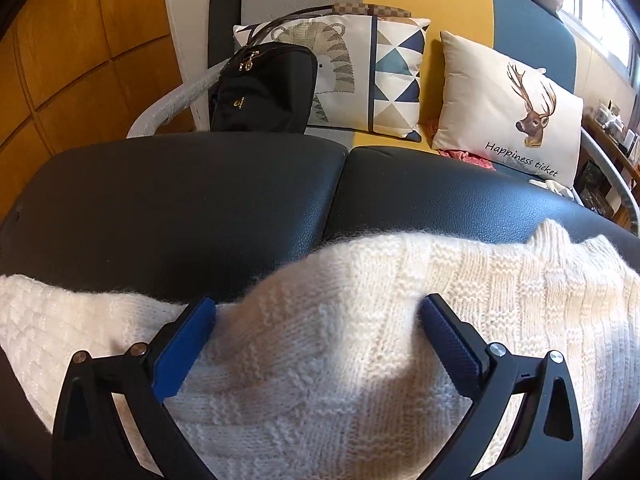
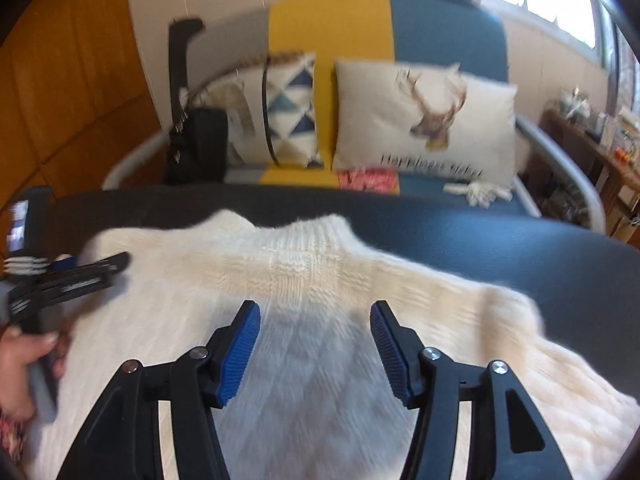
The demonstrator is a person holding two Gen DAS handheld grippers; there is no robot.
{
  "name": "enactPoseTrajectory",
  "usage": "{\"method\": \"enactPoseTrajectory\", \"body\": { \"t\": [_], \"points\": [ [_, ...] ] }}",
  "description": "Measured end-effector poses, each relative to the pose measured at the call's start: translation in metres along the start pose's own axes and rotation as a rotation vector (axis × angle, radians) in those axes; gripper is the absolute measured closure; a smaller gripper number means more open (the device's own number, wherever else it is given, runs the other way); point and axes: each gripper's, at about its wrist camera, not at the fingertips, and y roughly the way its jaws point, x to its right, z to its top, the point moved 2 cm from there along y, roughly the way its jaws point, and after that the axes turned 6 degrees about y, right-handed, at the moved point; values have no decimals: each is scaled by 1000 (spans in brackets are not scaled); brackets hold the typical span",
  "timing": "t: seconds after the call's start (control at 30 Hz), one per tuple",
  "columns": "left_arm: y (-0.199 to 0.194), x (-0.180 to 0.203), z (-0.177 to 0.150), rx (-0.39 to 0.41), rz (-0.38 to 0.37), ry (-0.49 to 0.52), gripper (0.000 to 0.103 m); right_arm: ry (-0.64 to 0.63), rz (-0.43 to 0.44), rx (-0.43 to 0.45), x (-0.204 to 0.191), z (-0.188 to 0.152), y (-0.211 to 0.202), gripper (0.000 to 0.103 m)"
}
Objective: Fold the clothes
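The black padded surface [image 1: 180, 208] fills the middle of both views, and the white knitted sweater [image 1: 360, 360] lies spread across its near half, from about 9 o'clock round to 3 o'clock in the left wrist view, its ribbed collar [image 2: 316, 228] pointing toward 12 o'clock in the right wrist view. Beyond it, at 12 o'clock, a sofa holds the deer cushion [image 1: 508, 108] and a black bag [image 1: 264, 88], well apart from the work. The left gripper [image 1: 318, 312] hovers low over a raised hump of knit with its jaws at their widest, nothing clamped between them. The right gripper [image 2: 315, 320] stands partly open over the chest below the collar, also gripping nothing, though blur makes it hard to say whether its pads brush the wool. The left gripper also shows at 9 o'clock there, held in a hand [image 2: 20, 364]. The step in hand looks like picking a fresh hold for the next fold. Doing it well probably means pinching both layers at an edge or shoulder, not the loose middle, taking matching points on each side, and lifting together so the soft, stretchy knit folds straight without dragging.
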Motion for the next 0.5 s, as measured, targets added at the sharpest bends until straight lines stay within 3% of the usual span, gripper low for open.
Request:
{"method": "enactPoseTrajectory", "body": {
  "t": [0.1,0.17,0.27,0.33,0.43,0.5],
  "points": [
    [-1,1,0,-1,1,3,0,50,-153,-60,31,-15,0,45],
    [-2,1,-1,1,2,6,0,112,-256,-94,66,-26,2,40],
    [-2,1,-1,0,5,11,0,242,-273,-43,111,-33,-15,42],
    [-2,2,-1,-3,10,16,0,310,-209,-21,129,-35,-22,43],
    [-3,2,1,-33,-18,27,0,300,-201,-43,126,-30,-33,43],
    [-10,1,1,-84,-75,71,0,311,-164,7,114,-29,-56,43]
  ]
}}
